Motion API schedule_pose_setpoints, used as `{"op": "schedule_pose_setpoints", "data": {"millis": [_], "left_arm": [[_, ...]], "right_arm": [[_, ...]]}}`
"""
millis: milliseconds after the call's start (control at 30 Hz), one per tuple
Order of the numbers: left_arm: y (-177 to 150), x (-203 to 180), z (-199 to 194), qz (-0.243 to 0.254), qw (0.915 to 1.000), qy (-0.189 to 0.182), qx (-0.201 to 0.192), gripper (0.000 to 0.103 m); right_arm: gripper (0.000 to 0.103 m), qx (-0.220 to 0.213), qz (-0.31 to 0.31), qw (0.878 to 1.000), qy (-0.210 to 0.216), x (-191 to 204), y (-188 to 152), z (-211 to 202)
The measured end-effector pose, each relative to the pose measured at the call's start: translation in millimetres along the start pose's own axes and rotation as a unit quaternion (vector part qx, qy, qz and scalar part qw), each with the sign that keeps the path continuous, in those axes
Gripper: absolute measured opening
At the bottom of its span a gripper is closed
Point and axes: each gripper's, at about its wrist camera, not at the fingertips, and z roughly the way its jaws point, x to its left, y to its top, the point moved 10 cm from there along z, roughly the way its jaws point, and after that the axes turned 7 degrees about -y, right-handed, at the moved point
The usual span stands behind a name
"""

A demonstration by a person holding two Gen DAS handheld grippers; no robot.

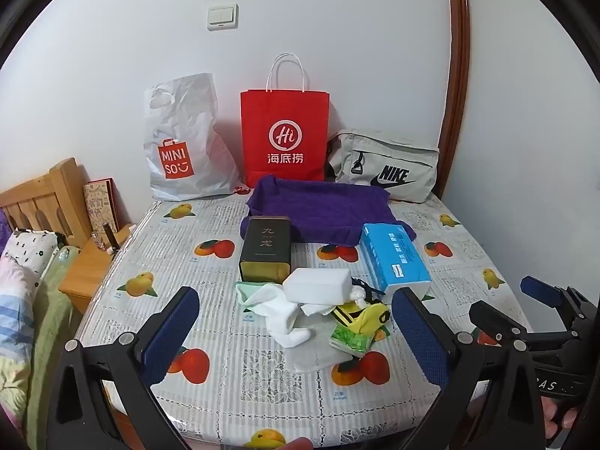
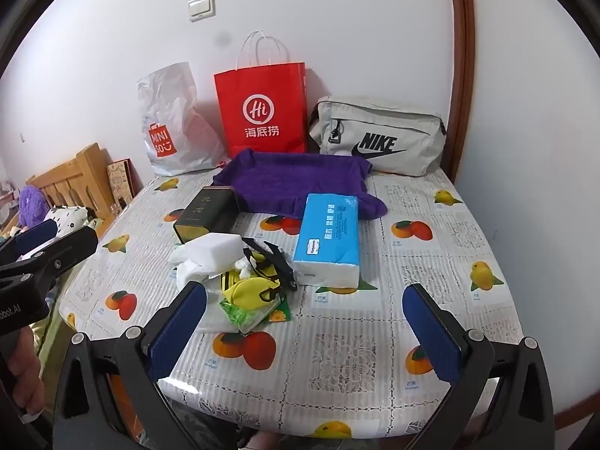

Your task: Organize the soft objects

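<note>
A pile of soft things lies mid-table: a white sponge block (image 1: 317,285) (image 2: 215,249), white socks (image 1: 283,315), a yellow-and-black bee pouch (image 1: 369,317) (image 2: 253,292), a green tissue packet (image 1: 348,339) (image 2: 243,315). A blue tissue pack (image 1: 393,255) (image 2: 330,236) lies to the right, a purple towel (image 1: 318,206) (image 2: 292,180) behind. My left gripper (image 1: 296,333) is open and empty, just short of the pile. My right gripper (image 2: 303,322) is open and empty, right of the pile; it also shows in the left wrist view (image 1: 510,307).
A dark tin box (image 1: 266,251) (image 2: 208,213) stands behind the pile. A white Miniso bag (image 1: 183,142), a red paper bag (image 1: 283,138) and a grey Nike bag (image 1: 386,167) line the wall. A bed and wooden headboard (image 1: 41,195) lie left of the table.
</note>
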Motion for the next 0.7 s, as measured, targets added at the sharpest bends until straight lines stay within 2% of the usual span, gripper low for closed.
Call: {"op": "schedule_pose_setpoints", "data": {"millis": [700], "left_arm": [[-2.9, 10.4, -3.9, -0.002, 0.9999, 0.016, -0.003, 0.103]], "right_arm": [[0.103, -0.001, -0.011, 1.000, 0.003, 5.8, -1.7, -8.9]]}}
